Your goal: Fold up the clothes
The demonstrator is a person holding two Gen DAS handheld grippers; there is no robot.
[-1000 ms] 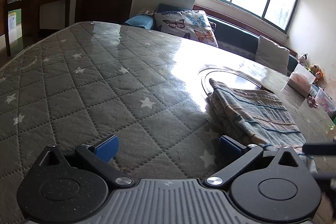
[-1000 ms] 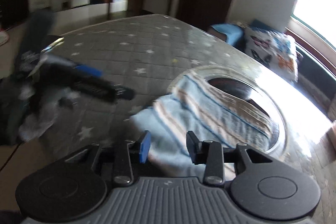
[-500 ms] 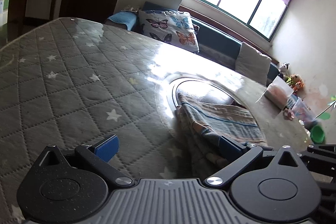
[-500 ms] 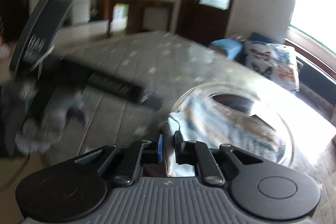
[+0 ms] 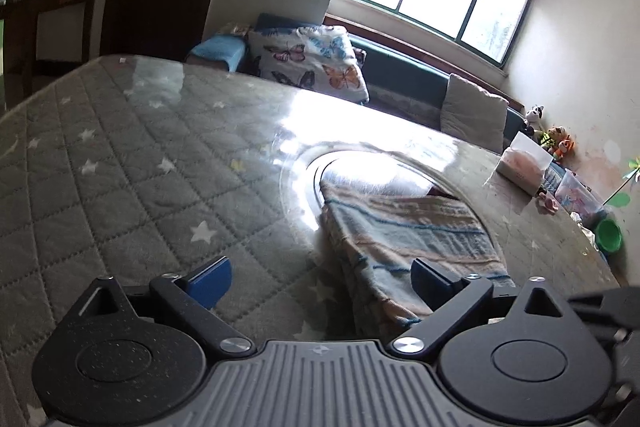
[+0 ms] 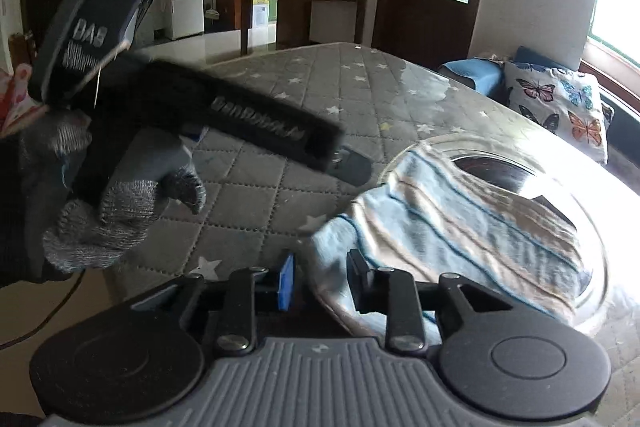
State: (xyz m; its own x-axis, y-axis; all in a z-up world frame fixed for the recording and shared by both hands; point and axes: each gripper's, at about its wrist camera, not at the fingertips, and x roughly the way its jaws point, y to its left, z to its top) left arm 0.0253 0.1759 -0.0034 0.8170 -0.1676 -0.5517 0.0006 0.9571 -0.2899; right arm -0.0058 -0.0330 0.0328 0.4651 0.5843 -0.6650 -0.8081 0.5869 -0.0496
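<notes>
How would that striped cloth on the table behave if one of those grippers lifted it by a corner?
The striped cloth would likely sag and unfold: it is soft, lying in loose layers with drooping edges. It looks fairly light. On the glossy table cover it might slide when pushed rather than stay put.

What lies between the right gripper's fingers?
In the right wrist view, the near edge of the striped cloth sits between the right gripper's parted fingers.

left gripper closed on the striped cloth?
No: the left gripper stands wide open, and the striped cloth lies folded on the table.
</notes>
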